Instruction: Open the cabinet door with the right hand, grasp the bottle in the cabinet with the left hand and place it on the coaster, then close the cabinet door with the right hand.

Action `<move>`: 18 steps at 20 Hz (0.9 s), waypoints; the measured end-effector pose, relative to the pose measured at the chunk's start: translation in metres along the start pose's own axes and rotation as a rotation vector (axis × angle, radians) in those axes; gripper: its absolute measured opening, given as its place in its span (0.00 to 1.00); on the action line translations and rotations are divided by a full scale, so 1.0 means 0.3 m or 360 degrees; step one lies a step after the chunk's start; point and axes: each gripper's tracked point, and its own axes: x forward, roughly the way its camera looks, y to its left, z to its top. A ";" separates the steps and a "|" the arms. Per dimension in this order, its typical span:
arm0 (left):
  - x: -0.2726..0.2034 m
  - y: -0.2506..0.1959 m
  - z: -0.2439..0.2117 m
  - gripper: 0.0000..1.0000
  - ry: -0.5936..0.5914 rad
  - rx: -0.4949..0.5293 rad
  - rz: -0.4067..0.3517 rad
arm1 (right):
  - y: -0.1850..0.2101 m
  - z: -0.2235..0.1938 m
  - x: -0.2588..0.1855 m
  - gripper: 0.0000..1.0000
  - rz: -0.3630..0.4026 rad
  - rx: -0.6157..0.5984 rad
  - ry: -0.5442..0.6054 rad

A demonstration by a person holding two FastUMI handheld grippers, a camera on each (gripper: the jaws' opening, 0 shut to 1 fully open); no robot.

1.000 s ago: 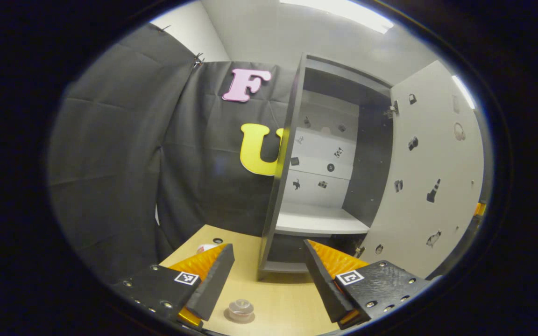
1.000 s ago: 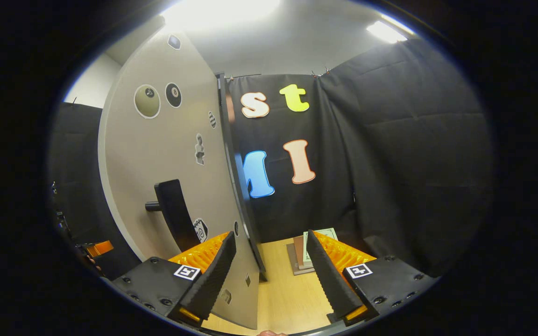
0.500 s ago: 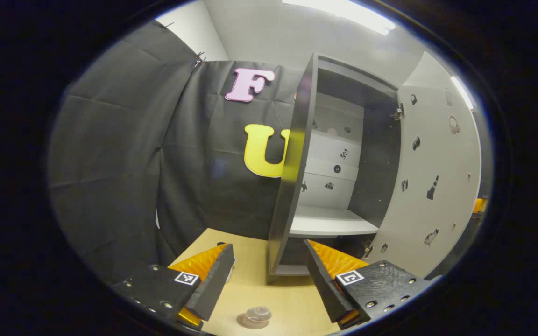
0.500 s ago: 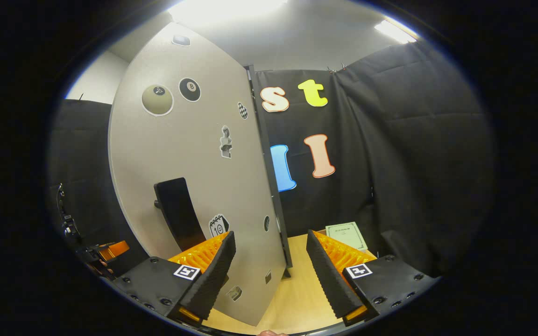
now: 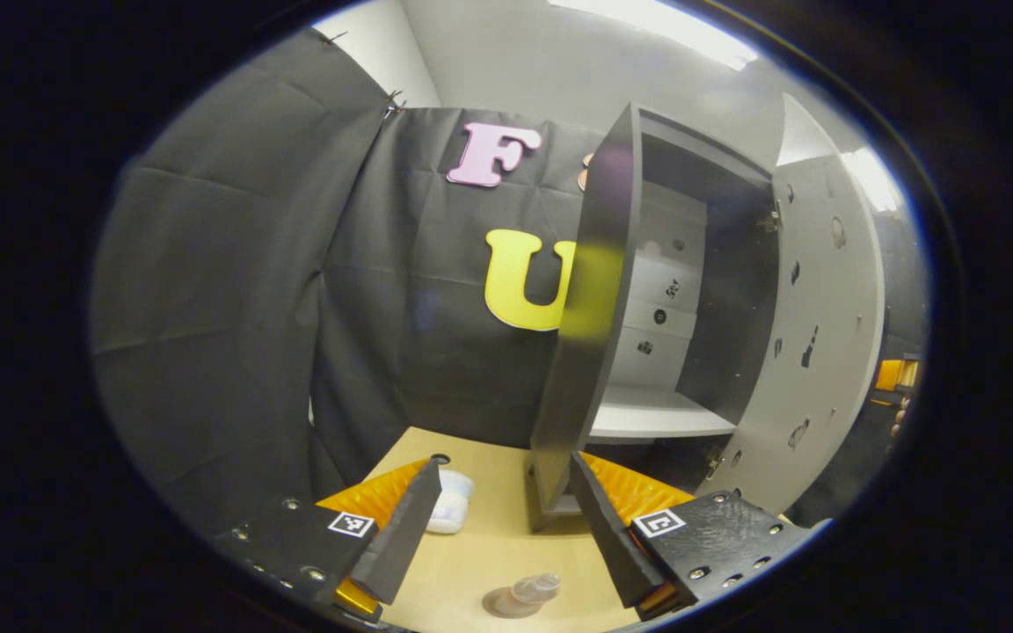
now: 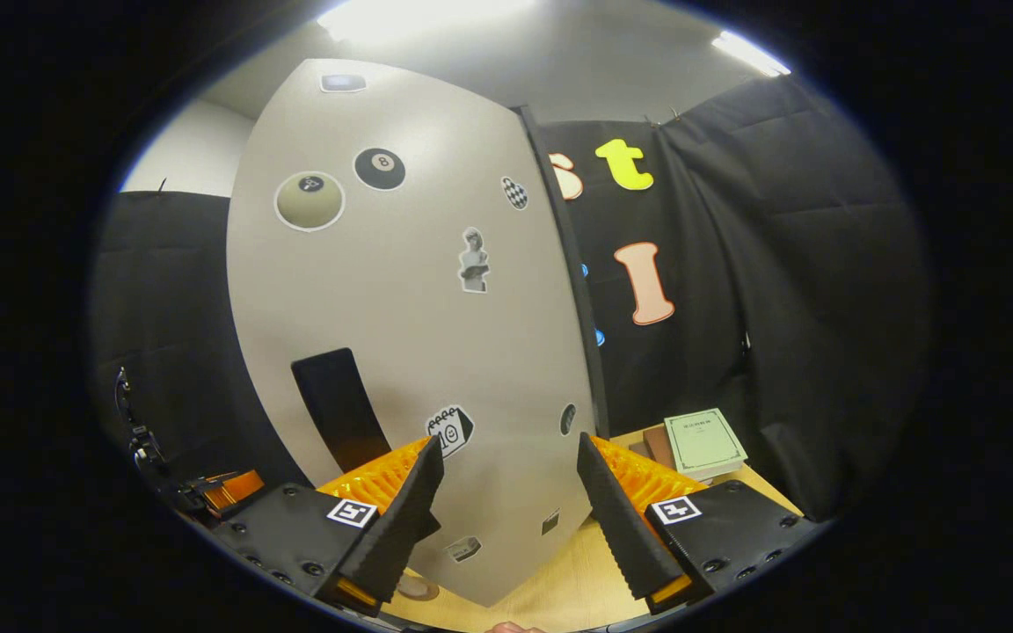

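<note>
The tall dark cabinet (image 5: 581, 316) stands on the wooden table (image 5: 489, 545) with its pale door (image 5: 823, 334) part open. A white shelf (image 5: 656, 422) inside looks bare. A clear bottle (image 5: 537, 585) stands on a round coaster (image 5: 499, 606) low in the left gripper view. My left gripper (image 5: 502, 527) hangs open above and behind it, holding nothing. In the right gripper view the door's sticker-covered outer face (image 6: 419, 334) and black handle (image 6: 339, 409) are close ahead. My right gripper (image 6: 506, 492) is open, and the door's lower part shows between its fingers; I cannot tell if they touch it.
A white crumpled object (image 5: 452, 510) lies on the table left of the cabinet. Two books (image 6: 704, 444) are stacked on the table right of the door. Black cloth walls close in the back and sides. The other gripper's orange part (image 5: 892, 374) shows beyond the door's edge.
The door has swung from edge-on to broad face in the right gripper view, toward the cabinet. The left gripper has swung left, off the cabinet opening; the bottle now sits nearer its right finger.
</note>
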 end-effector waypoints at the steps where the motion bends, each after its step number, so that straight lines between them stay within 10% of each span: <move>1: -0.004 0.022 0.003 0.89 0.0000 -0.0004 0.0006 | 0.033 -0.005 0.008 0.98 0.0014 -0.0022 0.0009; 18: -0.083 -0.020 -0.041 0.89 -0.0018 0.0155 0.0048 | -0.063 -0.003 0.027 0.98 -0.0016 -0.0134 0.0028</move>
